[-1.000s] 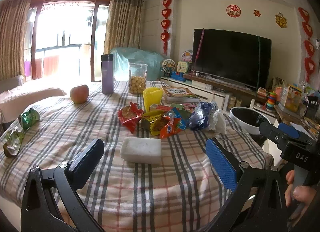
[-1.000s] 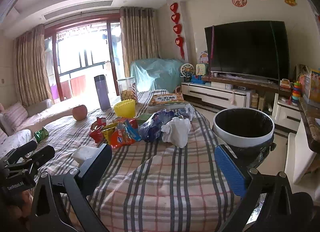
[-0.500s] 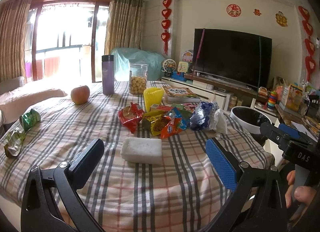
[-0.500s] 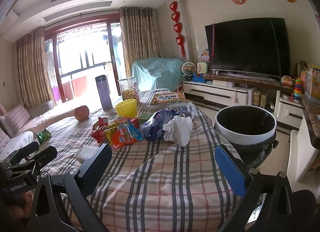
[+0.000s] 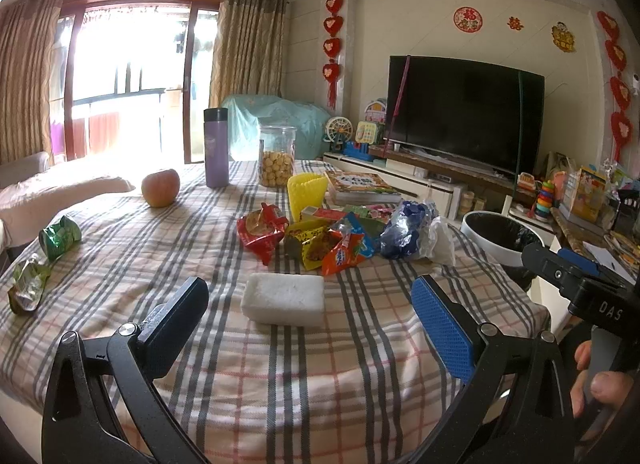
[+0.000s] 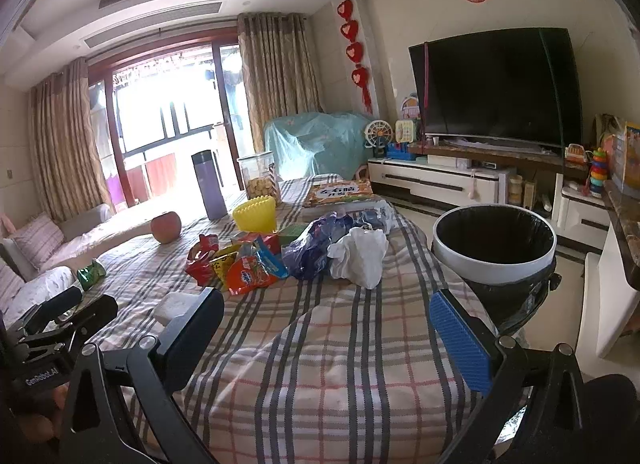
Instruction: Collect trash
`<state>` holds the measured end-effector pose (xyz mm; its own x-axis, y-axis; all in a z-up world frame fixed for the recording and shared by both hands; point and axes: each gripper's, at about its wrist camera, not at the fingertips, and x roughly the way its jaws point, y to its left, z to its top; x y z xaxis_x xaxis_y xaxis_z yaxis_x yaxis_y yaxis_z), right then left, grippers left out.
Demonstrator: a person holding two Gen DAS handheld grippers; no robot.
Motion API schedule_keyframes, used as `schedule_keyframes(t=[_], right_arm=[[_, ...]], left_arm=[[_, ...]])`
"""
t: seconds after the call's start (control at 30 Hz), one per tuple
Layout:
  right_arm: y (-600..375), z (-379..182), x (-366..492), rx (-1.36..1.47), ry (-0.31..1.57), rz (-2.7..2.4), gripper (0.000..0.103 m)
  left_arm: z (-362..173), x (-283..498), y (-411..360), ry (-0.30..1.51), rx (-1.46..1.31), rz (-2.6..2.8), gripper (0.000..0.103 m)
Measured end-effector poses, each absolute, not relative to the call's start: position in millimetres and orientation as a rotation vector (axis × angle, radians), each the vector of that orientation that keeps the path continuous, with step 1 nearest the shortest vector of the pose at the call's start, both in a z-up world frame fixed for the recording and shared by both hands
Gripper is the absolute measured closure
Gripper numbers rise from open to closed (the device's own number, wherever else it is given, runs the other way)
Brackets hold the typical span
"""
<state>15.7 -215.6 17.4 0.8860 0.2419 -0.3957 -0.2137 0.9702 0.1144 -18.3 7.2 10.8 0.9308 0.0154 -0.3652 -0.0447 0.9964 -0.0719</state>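
Observation:
A heap of snack wrappers [image 5: 316, 240] [image 6: 240, 264] lies mid-table beside a blue plastic bag [image 5: 404, 229] [image 6: 312, 248] and a crumpled white tissue [image 6: 360, 256]. Two green wrappers [image 5: 60, 234] lie at the table's left edge. A white bin with a black liner [image 6: 494, 242] [image 5: 500, 232] stands off the table's right side. My left gripper [image 5: 310, 316] is open and empty, just short of a white sponge [image 5: 285, 298]. My right gripper [image 6: 326, 330] is open and empty above the near tablecloth.
On the plaid tablecloth [image 5: 280, 376] stand an apple [image 5: 160, 187], a purple flask [image 5: 216, 147], a cookie jar [image 5: 277, 161], a yellow cup [image 5: 306, 191] and a book [image 5: 360, 183]. A TV [image 6: 496, 85] and cabinet are behind; a sofa [image 6: 44, 240] is left.
Both views have shifted only slightly; the right gripper has edged forward a little toward the table. Nothing was grasped or moved.

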Motion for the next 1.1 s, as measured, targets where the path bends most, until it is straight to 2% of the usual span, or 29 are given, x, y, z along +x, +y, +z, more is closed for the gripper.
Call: schedule_keyframes(t=[0.6, 1.1], right_arm=[[-215.4, 13.8, 15.6, 0.083, 0.434, 0.243, 0.0], [-228.2, 2.4, 46.0, 0.133, 0.541, 0.258, 0.0]], left_arm=[[1.8, -16.4, 8.6, 0.393, -0.088, 0.03, 0.0], [-18.5, 12.7, 14.9, 0.508, -0.098, 0.042, 0.0]])
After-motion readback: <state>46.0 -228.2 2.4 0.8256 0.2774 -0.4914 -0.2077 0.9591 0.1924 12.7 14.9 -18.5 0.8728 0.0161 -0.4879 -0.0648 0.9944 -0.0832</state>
